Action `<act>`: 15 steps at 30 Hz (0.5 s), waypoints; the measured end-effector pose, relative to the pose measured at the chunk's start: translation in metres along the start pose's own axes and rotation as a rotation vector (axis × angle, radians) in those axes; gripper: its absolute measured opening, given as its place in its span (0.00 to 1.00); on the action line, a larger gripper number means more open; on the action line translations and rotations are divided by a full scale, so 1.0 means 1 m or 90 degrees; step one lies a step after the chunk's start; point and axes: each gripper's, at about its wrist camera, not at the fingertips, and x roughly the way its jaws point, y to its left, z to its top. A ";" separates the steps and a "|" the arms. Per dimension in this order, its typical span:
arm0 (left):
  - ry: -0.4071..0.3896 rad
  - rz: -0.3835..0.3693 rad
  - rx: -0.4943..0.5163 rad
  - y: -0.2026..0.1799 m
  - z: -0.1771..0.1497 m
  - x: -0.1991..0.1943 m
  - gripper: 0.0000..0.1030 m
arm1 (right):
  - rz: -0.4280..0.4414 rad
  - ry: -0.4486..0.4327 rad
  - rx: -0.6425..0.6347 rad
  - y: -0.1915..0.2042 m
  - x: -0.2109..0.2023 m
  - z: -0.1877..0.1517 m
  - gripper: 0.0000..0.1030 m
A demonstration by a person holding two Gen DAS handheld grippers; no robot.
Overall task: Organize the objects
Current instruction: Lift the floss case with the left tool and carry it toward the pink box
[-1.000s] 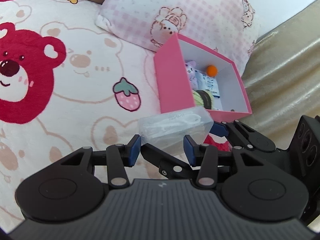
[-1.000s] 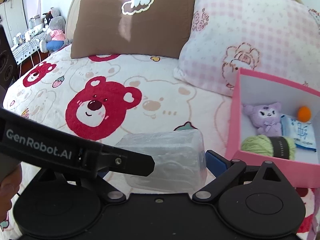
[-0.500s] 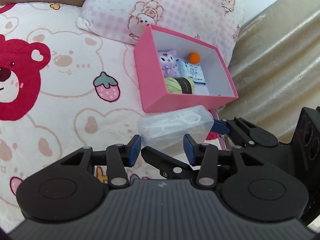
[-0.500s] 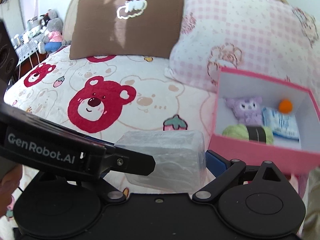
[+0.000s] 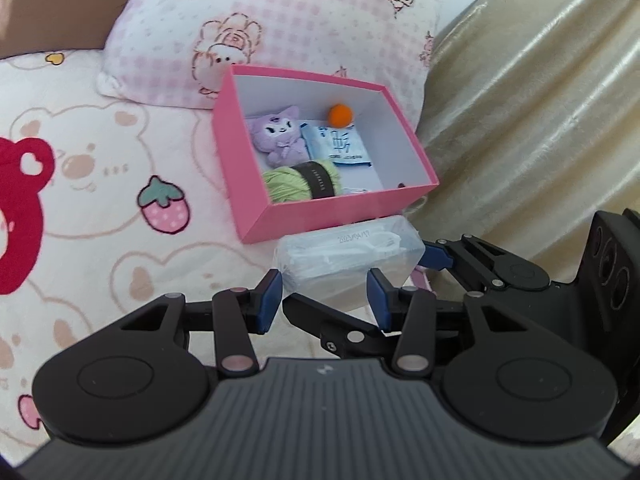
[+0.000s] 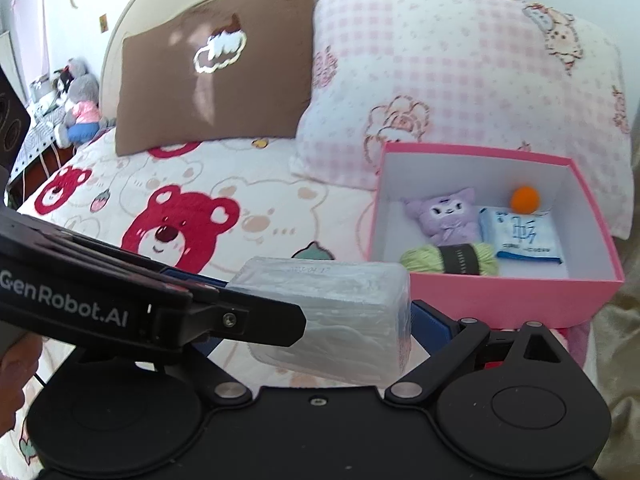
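Note:
A clear plastic pack [image 5: 348, 252] of white items hangs just above the bed, at the near wall of the open pink box [image 5: 240, 168]. My left gripper [image 5: 324, 300] is shut across the pack's width, blue pads on both sides. My right gripper [image 6: 316, 328] is shut on its two ends; one blue pad shows at the right end, the other is hidden behind the left gripper's finger. The box [image 6: 500, 300] holds a purple plush [image 5: 278, 136], an orange ball [image 5: 340, 114], a blue-white packet [image 5: 338, 146] and green yarn [image 5: 300, 182].
The bedspread [image 5: 100, 208] has red bears and strawberries. A pink checked pillow [image 6: 440, 80] lies right behind the box, a brown pillow [image 6: 216, 64] to its left. Beige fabric [image 5: 520, 100] rises at the right. Plush toys [image 6: 80, 108] sit far left.
Both grippers have risen and travelled together with the pack still held. The box has slid toward the middle of both views and its inside now shows from above.

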 end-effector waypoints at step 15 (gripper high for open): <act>0.008 -0.025 0.031 -0.035 0.020 0.023 0.42 | -0.045 -0.014 0.002 -0.032 -0.017 0.011 0.94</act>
